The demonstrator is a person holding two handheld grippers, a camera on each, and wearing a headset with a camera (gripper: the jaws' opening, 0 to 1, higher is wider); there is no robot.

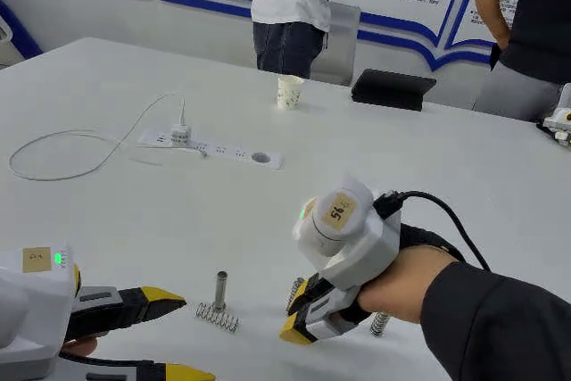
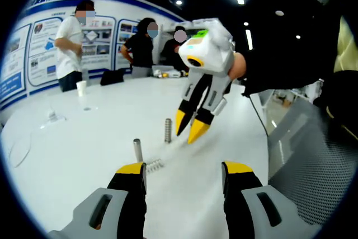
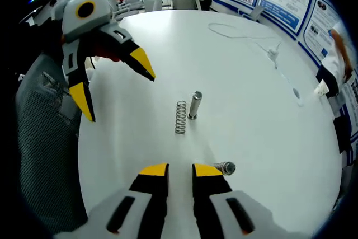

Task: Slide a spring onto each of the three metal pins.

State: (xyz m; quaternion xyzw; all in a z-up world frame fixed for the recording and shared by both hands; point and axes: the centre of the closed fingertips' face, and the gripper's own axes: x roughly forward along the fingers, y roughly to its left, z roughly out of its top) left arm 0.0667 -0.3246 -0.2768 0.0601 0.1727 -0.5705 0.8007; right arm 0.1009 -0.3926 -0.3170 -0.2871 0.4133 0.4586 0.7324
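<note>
**A:** Where does everything stand?

**B:** A bare pin [image 1: 219,290] stands upright on the white table [image 1: 134,220]. A loose spring [image 1: 217,316] lies at its foot, close enough that it may be touching. The left gripper [image 2: 184,169] points at both, its jaws spread wide and empty. The right gripper [image 3: 180,170] has its jaws only a little apart and holds nothing, with its tips low over the table beside a second spring [image 3: 225,167]. I cannot tell whether that one sits on a pin. A third spring [image 1: 381,323] lies just beside the right gripper.

**A:** What could go wrong?

**B:** I'd say the pin topples easily. It is a slim, smooth steel cylinder on a slick tabletop, so one nudge from a jaw could knock it over. The spring is thin wire in open round coils. It could roll away, squash under a hard pinch, or pop out from between the hard yellow tips. With the two grippers this near each other, they could also bump.
</note>
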